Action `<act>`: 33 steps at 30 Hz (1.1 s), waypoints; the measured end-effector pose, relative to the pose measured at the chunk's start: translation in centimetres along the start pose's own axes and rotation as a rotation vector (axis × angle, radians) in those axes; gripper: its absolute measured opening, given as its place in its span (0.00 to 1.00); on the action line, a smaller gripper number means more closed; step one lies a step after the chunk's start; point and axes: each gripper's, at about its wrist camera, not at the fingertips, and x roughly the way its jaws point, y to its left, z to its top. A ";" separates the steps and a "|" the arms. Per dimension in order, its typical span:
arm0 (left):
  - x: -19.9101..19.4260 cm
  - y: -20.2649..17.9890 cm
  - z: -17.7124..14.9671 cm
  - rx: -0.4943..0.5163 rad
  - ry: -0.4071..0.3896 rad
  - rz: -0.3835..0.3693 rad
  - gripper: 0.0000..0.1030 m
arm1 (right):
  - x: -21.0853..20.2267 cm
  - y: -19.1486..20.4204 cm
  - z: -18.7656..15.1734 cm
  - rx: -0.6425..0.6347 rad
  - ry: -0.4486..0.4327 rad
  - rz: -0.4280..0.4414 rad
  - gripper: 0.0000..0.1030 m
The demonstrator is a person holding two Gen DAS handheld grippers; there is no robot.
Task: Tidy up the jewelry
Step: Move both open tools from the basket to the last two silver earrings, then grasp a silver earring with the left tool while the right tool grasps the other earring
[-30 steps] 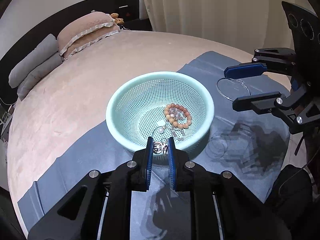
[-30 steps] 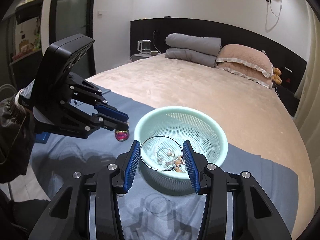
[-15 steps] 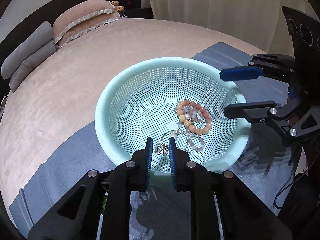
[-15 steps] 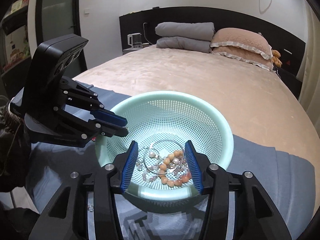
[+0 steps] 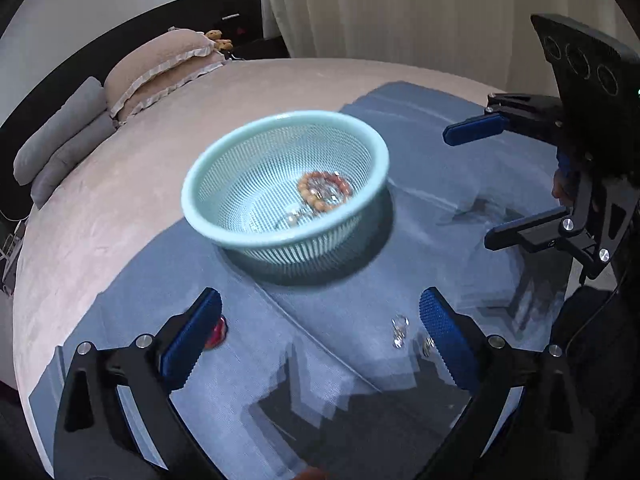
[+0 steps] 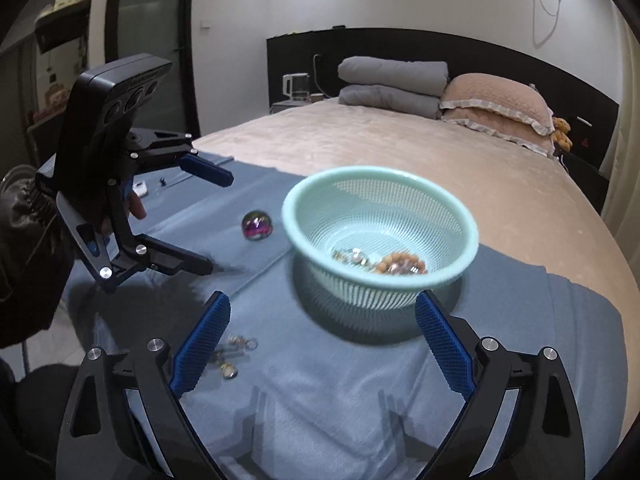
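Holding nothing in the left tool [image 5: 320, 300]: just opened, now spread about as wide as possible, with only blue cloth [image 5: 332, 380] and a few stray bits lying below the pads. Same for the right tool [image 6: 322, 304]: just opened wide, empty, hovering short of the mint basket [image 6: 376, 170]. Already inside the basket, sitting on the cloth on the bed [image 5: 120, 208]: an orange bead bracelet [image 5: 324, 192] and some paler pieces, too blurred to name. Left out on the cloth: a small iridescent ball [image 6: 258, 225] just beside the basket, and a cluster of small shiny pieces [image 6: 232, 354] near the right tool's left pad. Probably time to gather those leftovers. For the cluster, come down steeply, straddle it with both pads, press lightly into the cloth, and close slowly to avoid pinching a fold of fabric along with the metal. For the ball, approach from above and centre it between the pads before closing; likely to roll or squirt out if caught off-centre. Keep one tool clear of the other, and lift well over the rim before letting go, so as not to nudge the light basket. As for writing: a faint line of lettering on the left tool's black housing in the right wrist view, too small to read; no other brand or label legible.
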 end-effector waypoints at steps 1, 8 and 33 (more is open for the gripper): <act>0.4 -0.7 -0.7 0.004 0.014 -0.004 0.94 | 0.1 0.6 -0.6 -0.001 0.012 0.010 0.87; 3.3 -2.0 -3.3 -0.056 0.095 -0.079 0.94 | 1.9 3.3 -3.5 -0.019 0.108 0.085 0.87; 8.8 1.6 -4.0 -0.166 0.095 -0.186 0.94 | 5.8 6.0 -4.8 -0.053 0.125 0.168 0.56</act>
